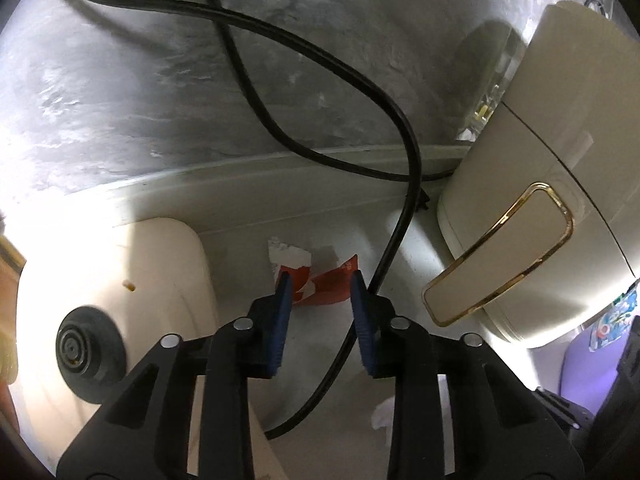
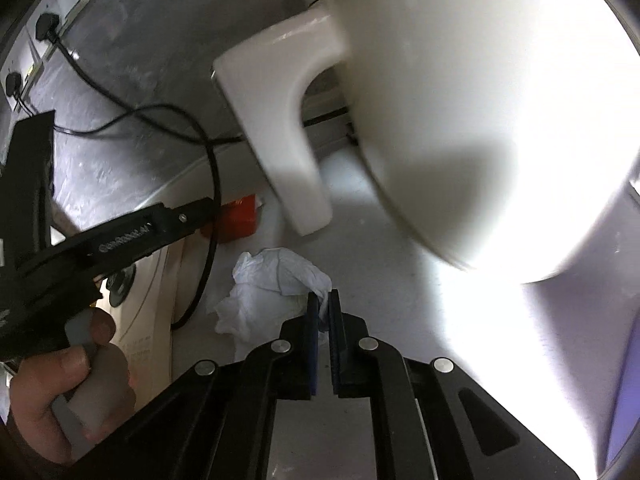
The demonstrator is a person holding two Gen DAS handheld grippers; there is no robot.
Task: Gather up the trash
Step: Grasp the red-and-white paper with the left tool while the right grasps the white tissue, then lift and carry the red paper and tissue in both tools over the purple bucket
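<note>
A red and white wrapper [image 1: 320,282] lies on the white counter [image 1: 312,344] near the wall. My left gripper [image 1: 320,280] is open, its blue pads either side of the wrapper's near edge. In the right wrist view the wrapper [image 2: 239,219] shows just past the left gripper's tip. My right gripper [image 2: 323,299] is shut on a crumpled white tissue [image 2: 268,284], pinching its right edge just above the counter. A bit of that tissue [image 1: 382,414] shows at the lower right of the left wrist view.
A black power cable [image 1: 384,264] runs from the wall sockets [image 2: 44,26] across the counter beside the wrapper. A cream kettle base [image 1: 108,304] lies left. A cream appliance with a gold-rimmed handle [image 1: 504,252] stands right. The grey marbled wall [image 1: 200,80] is behind.
</note>
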